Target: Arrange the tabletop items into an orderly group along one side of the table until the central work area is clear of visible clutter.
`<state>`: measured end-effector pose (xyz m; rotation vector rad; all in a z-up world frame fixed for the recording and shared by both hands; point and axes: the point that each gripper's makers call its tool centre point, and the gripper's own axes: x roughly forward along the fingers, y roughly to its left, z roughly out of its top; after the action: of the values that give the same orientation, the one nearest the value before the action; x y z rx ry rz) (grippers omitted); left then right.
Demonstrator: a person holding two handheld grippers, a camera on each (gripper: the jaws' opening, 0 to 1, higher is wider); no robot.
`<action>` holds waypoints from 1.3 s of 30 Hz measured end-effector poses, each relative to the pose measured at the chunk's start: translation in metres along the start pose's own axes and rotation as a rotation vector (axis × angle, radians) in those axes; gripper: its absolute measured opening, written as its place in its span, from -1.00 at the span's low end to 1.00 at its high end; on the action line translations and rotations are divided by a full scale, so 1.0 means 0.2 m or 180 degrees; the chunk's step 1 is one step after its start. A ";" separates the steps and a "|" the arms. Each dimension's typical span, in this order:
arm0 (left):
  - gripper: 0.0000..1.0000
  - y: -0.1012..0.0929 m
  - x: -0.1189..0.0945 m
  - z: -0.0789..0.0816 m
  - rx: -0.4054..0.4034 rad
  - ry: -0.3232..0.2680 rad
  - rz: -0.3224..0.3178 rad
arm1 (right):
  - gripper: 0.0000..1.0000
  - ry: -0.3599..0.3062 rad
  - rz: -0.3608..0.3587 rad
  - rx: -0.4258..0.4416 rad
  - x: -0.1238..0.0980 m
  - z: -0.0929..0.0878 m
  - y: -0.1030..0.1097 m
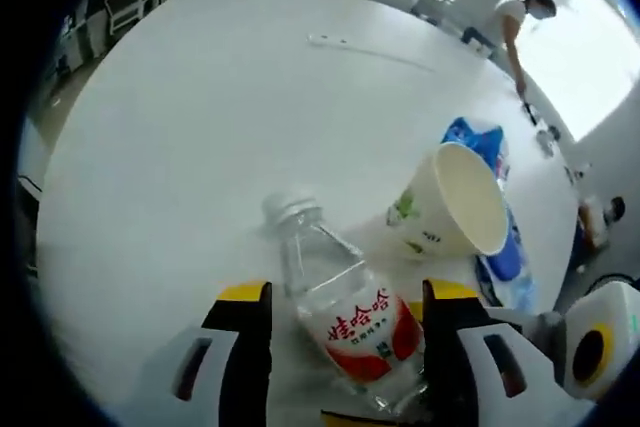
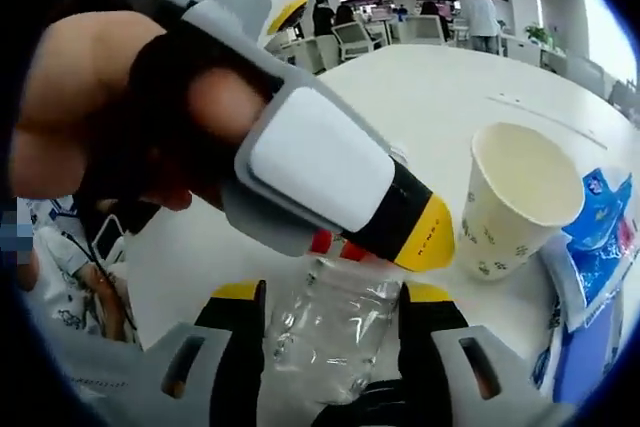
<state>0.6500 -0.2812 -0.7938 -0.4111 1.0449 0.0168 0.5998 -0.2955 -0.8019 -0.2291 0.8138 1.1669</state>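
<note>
A clear water bottle (image 1: 350, 322) with a white cap and a red label lies between my left gripper's (image 1: 345, 347) jaws, cap pointing away. It rests against the right-hand jaw, with a gap to the left-hand one. In the right gripper view the bottle's (image 2: 330, 332) lower end fills the space between my right gripper's (image 2: 330, 347) jaws, which press on both its sides. The left gripper (image 2: 320, 162), held in a hand, reaches in from the left with one yellow-tipped jaw over the label. A white paper cup (image 1: 455, 202) (image 2: 515, 197) stands just right of the bottle.
Blue and white packets (image 1: 505, 247) (image 2: 600, 232) lie behind and beside the cup on the white round table (image 1: 220, 107). A thin white strip (image 1: 345, 44) lies far across the table. Chairs and a person stand beyond the table's edge.
</note>
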 end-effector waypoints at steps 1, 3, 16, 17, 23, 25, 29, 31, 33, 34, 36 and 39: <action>0.12 0.01 0.00 0.00 -0.0026 0.0001 0.0016 | -0.01 -0.0004 -0.0009 -0.0009 0.00 0.00 0.00; 0.09 0.01 0.01 -0.01 -0.0111 0.0007 0.0024 | -0.04 -0.0033 -0.0020 -0.0031 0.00 0.01 0.00; -0.07 0.05 -0.01 0.01 -0.0483 -0.0207 0.0114 | -0.11 -0.0113 -0.0015 -0.0159 0.01 0.02 -0.01; -0.07 0.05 -0.02 0.01 -0.0493 -0.0242 0.0119 | -0.12 -0.0116 -0.0020 -0.0192 0.00 0.02 -0.01; -0.13 0.03 -0.08 0.03 -0.0447 -0.0414 0.0165 | -0.15 -0.0197 -0.0061 -0.0271 -0.02 0.04 -0.01; -0.15 0.02 -0.11 0.05 -0.0401 -0.0499 0.0187 | -0.16 -0.0220 -0.0078 -0.0326 -0.03 0.05 -0.01; -0.18 0.01 -0.16 0.08 -0.0334 -0.0668 0.0226 | -0.16 -0.0336 -0.0137 -0.0398 -0.04 0.08 0.00; -0.19 0.00 -0.20 0.10 -0.0285 -0.0758 0.0258 | -0.17 -0.0383 -0.0162 -0.0448 -0.06 0.10 0.01; -0.20 -0.01 -0.23 0.12 -0.0229 -0.0866 0.0290 | -0.17 -0.0434 -0.0182 -0.0481 -0.07 0.12 0.02; -0.20 -0.01 -0.24 0.12 -0.0211 -0.0914 0.0304 | -0.17 -0.0479 -0.0190 -0.0493 -0.08 0.14 0.02; -0.21 -0.01 -0.29 0.15 -0.0152 -0.1040 0.0339 | -0.17 -0.0555 -0.0223 -0.0543 -0.10 0.17 0.03; -0.22 -0.04 -0.36 0.20 0.0022 -0.1255 0.0401 | -0.17 -0.0656 -0.0265 -0.0592 -0.13 0.21 0.04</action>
<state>0.6485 -0.2628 -0.7137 -0.3184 0.6798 0.1993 0.6076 -0.2869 -0.7525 -0.2880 0.5109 1.1668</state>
